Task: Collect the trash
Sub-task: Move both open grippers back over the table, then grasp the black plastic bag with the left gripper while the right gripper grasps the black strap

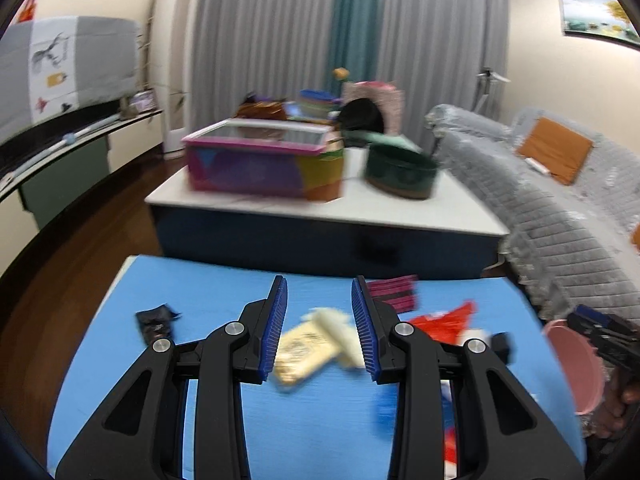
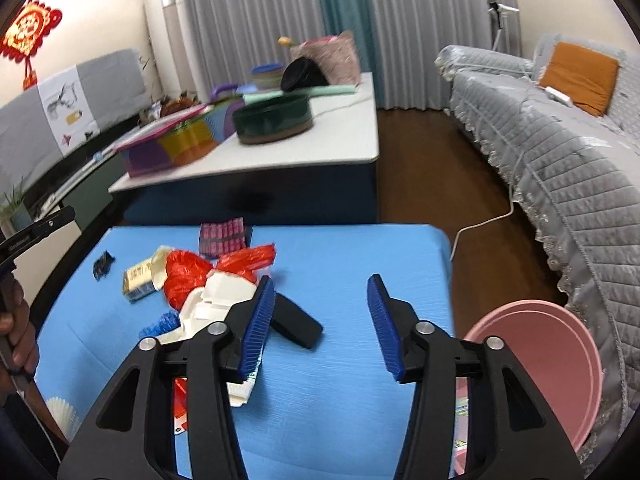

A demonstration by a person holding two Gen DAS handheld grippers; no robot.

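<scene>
While scraps of trash lie scattered on the blue table [image 2: 340, 400], a yellow wrapper [image 1: 304, 350] sits below the left gripper [image 1: 319, 330], whose jaws stand apart with nothing pressed between them. Just beside the wrapper lie a red plastic bag [image 2: 186, 276], a white carton piece [image 2: 224, 292] and a small black packet [image 1: 156, 320]. Over bare tabletop, the right gripper [image 2: 322, 322] is spread wide and holds nothing. A pink bin [image 2: 560, 360] stands at the table's right edge.
</scene>
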